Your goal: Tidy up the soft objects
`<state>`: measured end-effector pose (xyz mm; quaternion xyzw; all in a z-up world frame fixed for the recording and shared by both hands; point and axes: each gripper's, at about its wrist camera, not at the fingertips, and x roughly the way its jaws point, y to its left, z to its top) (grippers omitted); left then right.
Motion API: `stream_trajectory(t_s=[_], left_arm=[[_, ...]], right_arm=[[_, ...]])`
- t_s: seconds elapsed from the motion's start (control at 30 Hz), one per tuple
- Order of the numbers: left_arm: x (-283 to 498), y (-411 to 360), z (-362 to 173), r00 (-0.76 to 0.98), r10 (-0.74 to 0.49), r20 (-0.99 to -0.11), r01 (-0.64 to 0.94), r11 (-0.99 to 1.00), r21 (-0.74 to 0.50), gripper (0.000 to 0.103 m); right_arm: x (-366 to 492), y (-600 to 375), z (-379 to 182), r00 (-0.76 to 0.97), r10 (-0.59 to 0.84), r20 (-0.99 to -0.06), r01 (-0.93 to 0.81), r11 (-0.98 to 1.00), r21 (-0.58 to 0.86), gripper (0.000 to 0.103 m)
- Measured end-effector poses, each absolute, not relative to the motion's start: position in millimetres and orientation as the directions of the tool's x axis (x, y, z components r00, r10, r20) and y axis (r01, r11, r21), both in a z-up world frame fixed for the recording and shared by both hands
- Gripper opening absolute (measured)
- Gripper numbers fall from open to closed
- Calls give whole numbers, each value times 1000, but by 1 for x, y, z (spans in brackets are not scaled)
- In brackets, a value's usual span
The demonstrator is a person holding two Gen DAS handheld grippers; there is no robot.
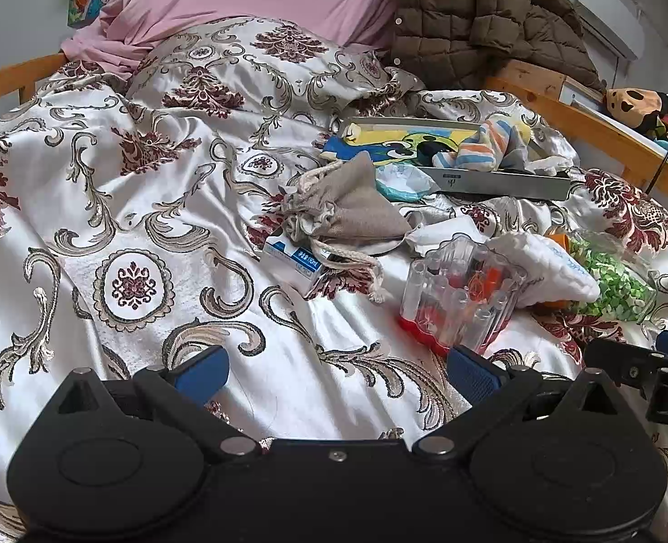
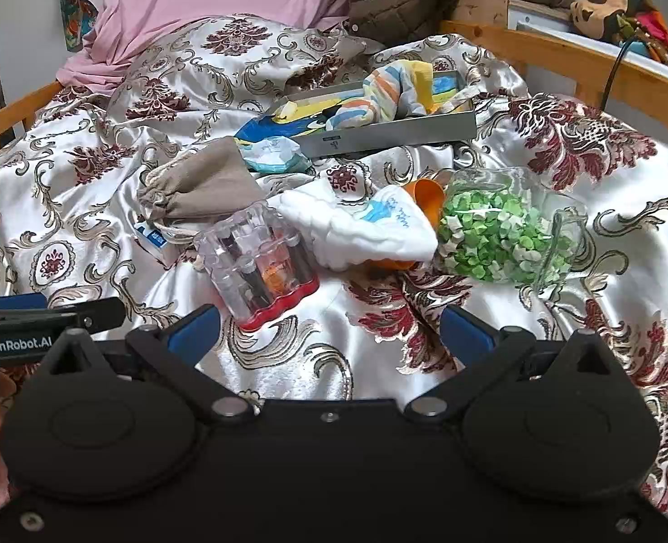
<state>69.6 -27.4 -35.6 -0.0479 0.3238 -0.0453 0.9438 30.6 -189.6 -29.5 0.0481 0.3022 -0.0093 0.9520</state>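
Observation:
A grey metal tray [image 1: 506, 183] [image 2: 393, 133] lies on the bed and holds a striped sock [image 1: 488, 147] [image 2: 379, 95] and a cartoon cloth [image 1: 393, 142] [image 2: 284, 124]. A beige drawstring pouch [image 1: 352, 208] [image 2: 202, 185], a white cloth [image 1: 546, 267] [image 2: 365, 231] and a light blue tissue pack [image 1: 404, 181] [image 2: 275, 156] lie in front of it. My left gripper [image 1: 338, 373] is open and empty, low over the bedspread. My right gripper [image 2: 329, 332] is open and empty, just short of the white cloth.
A clear organiser with a red base [image 1: 460, 303] [image 2: 261, 267], a jar of green paper stars [image 1: 614, 280] [image 2: 506, 231], an orange cup [image 2: 427, 201] and a small blue-white carton [image 1: 295, 262] lie among the soft things. A wooden bed rail [image 1: 605, 135] runs on the right.

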Motion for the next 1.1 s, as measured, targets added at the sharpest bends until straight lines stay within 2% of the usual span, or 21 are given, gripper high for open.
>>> stream_trajectory(t_s=[0.27, 0.63, 0.83, 1.1], left_arm=[[72, -31, -34, 796, -122, -592, 74, 992, -105, 102], [77, -43, -32, 813, -140, -565, 138, 989, -47, 102], [96, -51, -14, 817, -207, -538, 241, 971, -7, 102], [150, -67, 12, 765, -337, -548, 368, 928, -57, 102]], right_arm=[[41, -199, -31, 825, 49, -562, 44, 988, 150, 102], [74, -243, -45, 812, 132, -568, 111, 921, 372, 102], [95, -256, -57, 803, 163, -573, 152, 873, 462, 102], [114, -268, -71, 820, 141, -555, 211, 826, 522, 87]])
